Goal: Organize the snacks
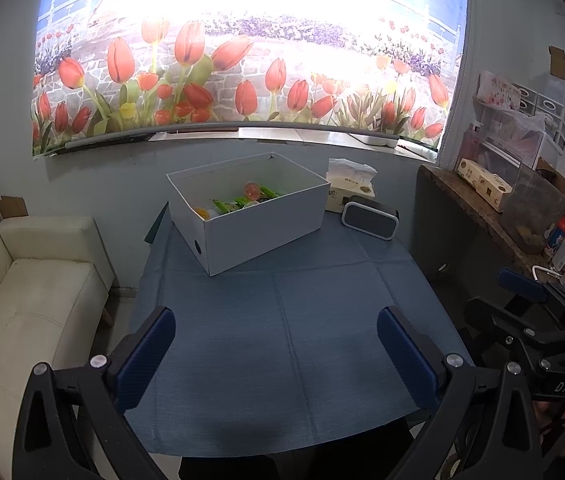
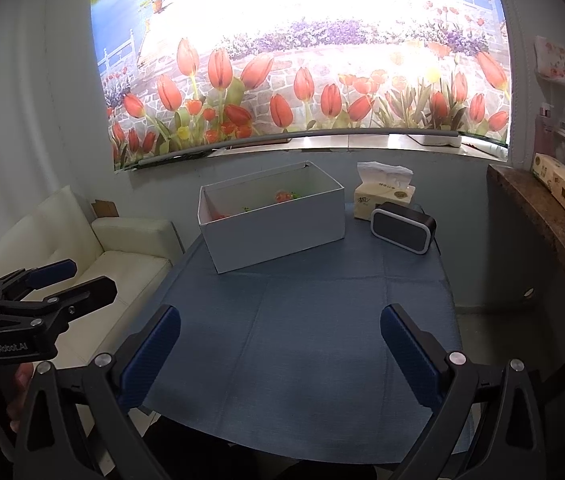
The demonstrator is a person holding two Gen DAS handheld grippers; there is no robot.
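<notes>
A white open box (image 1: 266, 228) (image 2: 278, 236) stands at the far side of a round table under a blue cloth (image 1: 282, 340) (image 2: 302, 340). Inside it lie snacks (image 1: 242, 200): green packets and orange-red round pieces, partly hidden by the box wall in the right wrist view (image 2: 284, 197). My left gripper (image 1: 276, 356) hangs open over the near part of the cloth with nothing between its fingers. My right gripper (image 2: 280, 356) is open too, also empty. Each gripper shows at the side of the other's view: the right one (image 1: 522, 300), the left one (image 2: 70, 280).
A tissue pack (image 1: 348, 190) (image 2: 382, 196) and a small black speaker (image 1: 368, 220) (image 2: 402, 228) sit right of the box. A white sofa (image 1: 30, 288) stands left of the table. A cluttered counter (image 1: 502, 208) runs along the right. A tulip-print blind covers the back wall.
</notes>
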